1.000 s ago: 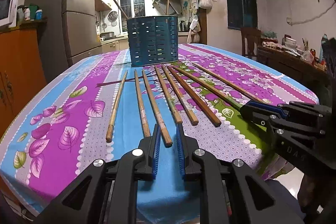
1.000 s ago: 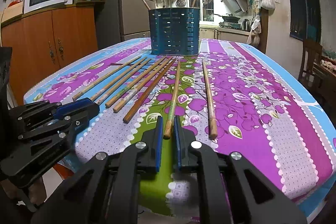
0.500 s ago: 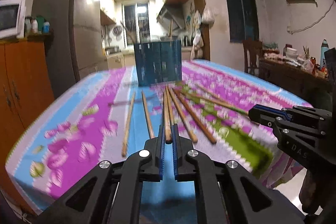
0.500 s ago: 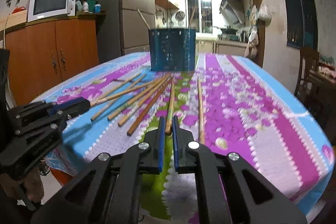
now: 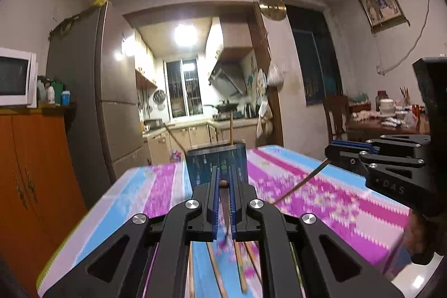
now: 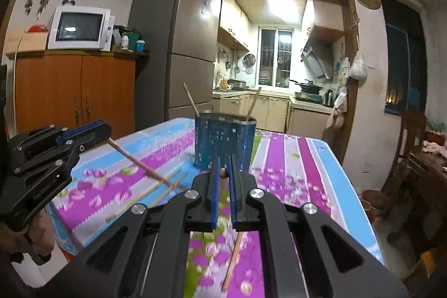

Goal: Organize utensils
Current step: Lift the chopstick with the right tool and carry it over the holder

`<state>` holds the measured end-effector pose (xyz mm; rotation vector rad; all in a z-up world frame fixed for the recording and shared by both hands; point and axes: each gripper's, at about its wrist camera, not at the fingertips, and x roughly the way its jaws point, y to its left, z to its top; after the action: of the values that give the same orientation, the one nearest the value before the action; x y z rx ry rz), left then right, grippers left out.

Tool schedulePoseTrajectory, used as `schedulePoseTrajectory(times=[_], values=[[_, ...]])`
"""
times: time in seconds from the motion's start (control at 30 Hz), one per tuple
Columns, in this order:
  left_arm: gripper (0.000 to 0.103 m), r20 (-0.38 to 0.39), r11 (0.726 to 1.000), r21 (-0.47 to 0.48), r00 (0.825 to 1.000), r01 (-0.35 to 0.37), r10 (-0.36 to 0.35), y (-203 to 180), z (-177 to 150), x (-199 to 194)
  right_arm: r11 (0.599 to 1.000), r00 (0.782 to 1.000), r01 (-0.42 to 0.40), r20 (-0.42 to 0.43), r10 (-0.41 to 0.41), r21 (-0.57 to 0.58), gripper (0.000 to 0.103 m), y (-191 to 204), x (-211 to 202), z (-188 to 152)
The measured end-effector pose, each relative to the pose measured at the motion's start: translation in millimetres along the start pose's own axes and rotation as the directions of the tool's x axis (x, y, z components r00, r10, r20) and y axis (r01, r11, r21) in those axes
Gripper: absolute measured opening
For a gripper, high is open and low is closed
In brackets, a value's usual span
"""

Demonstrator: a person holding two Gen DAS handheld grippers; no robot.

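**A:** What do the two grippers have?

**B:** The left gripper [image 5: 223, 182] is clamped on a wooden chopstick [image 5: 225, 207]. Its round end sits between the blue pads [image 5: 214, 203] and the shaft slants down under the jaws. From the right wrist view the same stick [image 6: 139, 161] juts out of that gripper, its far end low over the cloth.

**A:** And the right?

**B:** The right gripper [image 6: 223, 172] is likewise closed on a chopstick of its own [image 6: 233, 259], the butt pinched at the fingertips, the rest hanging down toward the camera. In the left wrist view that stick [image 5: 303, 180] angles down out of its jaws.

**A:** Where do the other sticks lie?

**B:** Loose chopsticks [image 5: 240, 264] lie on the table [image 5: 377, 217], below the left gripper's body, side by side on a flowered cloth of purple, blue and green. In the right wrist view a few [image 6: 164, 189] show beyond the left-hand stick. It is blurred, so I cannot count them.

**A:** And the holder?

**B:** The blue perforated utensil holder [image 6: 225, 141] stands upright toward the far end of the table, straight ahead of both grippers. Two chopsticks [image 6: 191, 99] already lean out of its top. Behind it are a fridge [image 6: 178, 46] and the lit kitchen doorway.
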<state>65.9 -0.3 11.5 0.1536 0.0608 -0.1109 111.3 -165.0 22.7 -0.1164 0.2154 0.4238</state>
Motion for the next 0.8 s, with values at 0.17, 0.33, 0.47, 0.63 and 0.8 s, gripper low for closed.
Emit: schedulePoseTrajectory(times=[0.17,0.33,0.47,0.63,0.8], values=[[0.007,0.022,1.0,0.006,1.0,0.001,-0.001,3.7,18.6,21.2,1.0,1.0,-0.014,0.003,0.014,0.005,0.004,-14.7,20.7,24.8],[0.007,0.02,1.0,0.009,1.0,0.01,-0.01,1.5,25.5,38.3,1.0,1.0,-0.022,0.001,0.022,0.004,0.004,-20.9,33.4,37.8],[0.007,0.014,1.0,0.006,1.0,0.017,-0.017,3.3,29.5,46.6,0.999,0.999,-0.032,-0.008,0.032,0.005,0.004,-24.3,42.5,47.2],[0.007,0.002,0.999,0.006,0.999,0.033,-0.033,10.7,40.8,57.8,0.999,0.999,-0.046,-0.026,0.046,0.008,0.004,-28.0,55.6,62.4],[0.007,-0.026,0.999,-0.016,0.999,0.047,-0.048,29.8,66.7,78.7,0.998,0.997,-0.069,-0.047,0.069,0.005,0.004,-27.6,71.3,82.6]])
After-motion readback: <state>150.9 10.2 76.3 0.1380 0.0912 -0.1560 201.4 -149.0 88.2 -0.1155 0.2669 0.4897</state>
